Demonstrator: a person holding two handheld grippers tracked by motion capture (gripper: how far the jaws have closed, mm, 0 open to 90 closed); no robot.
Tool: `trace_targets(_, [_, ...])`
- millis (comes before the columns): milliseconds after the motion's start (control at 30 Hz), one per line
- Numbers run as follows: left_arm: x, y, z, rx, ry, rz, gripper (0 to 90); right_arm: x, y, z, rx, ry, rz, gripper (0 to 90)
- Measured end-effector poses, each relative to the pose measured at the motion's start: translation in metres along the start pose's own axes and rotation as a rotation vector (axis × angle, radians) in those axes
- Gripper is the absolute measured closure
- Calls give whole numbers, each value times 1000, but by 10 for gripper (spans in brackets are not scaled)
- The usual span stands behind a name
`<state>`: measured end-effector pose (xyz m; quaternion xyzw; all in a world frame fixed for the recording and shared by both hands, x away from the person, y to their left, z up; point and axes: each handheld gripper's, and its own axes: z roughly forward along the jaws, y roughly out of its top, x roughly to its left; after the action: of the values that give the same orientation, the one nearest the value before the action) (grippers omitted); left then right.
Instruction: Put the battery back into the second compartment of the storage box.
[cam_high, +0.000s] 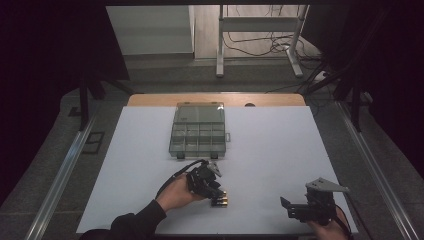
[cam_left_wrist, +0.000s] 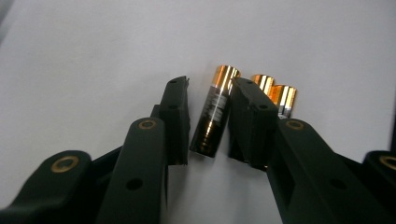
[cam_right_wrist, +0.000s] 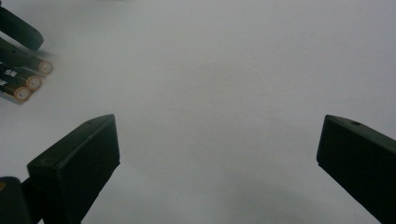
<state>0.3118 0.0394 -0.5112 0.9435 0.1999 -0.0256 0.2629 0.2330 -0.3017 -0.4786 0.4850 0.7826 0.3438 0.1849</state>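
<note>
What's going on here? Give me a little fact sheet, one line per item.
surface: white table top
batteries: three, lying side by side near the front edge
left gripper: jaws open, one on each side of the nearest battery, not yet closed on it
right gripper: jaws wide open over bare table, holding nothing
box: clear plastic divided case, lid open, at the far side

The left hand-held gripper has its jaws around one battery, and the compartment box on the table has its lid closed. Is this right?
Not quite: the high view shows the compartment box with its lid open. The left hand-held gripper does have its jaws around one battery, as its own view shows.
</note>
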Motion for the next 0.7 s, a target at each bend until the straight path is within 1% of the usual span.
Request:
trace_targets(67, [0, 0, 2, 4, 4, -3, 700, 0, 0, 0, 1, 0, 1, 0])
trace_targets(100, [2, 0, 4, 2, 18, 5, 731, 0, 0, 0, 3, 0, 0, 0])
trace_targets(133, [3, 0, 3, 8, 17, 1, 762, 0, 0, 0, 4, 0, 1, 0])
trace_targets(167, [3, 1, 3, 9, 15, -3, 768, 0, 0, 0, 4, 0, 1, 0])
trace_targets(233, [2, 2, 3, 15, 25, -16, 772, 0, 0, 0, 5, 0, 2, 0])
trace_targets(333, [0, 3, 2, 19, 56, -12, 774, 0, 0, 0, 5, 0, 3, 0])
trace_targets(533, [5, 6, -10, -18, 57, -31, 774, -1, 0, 0, 4, 0, 3, 0])
trace_targets(567, [6, 6, -11, -27, 63, -40, 773, -1, 0, 0, 3, 0, 3, 0])
trace_targets(700, [8, 8, -19, -40, 77, -44, 773, -1, 0, 0, 0, 2, 5, 0])
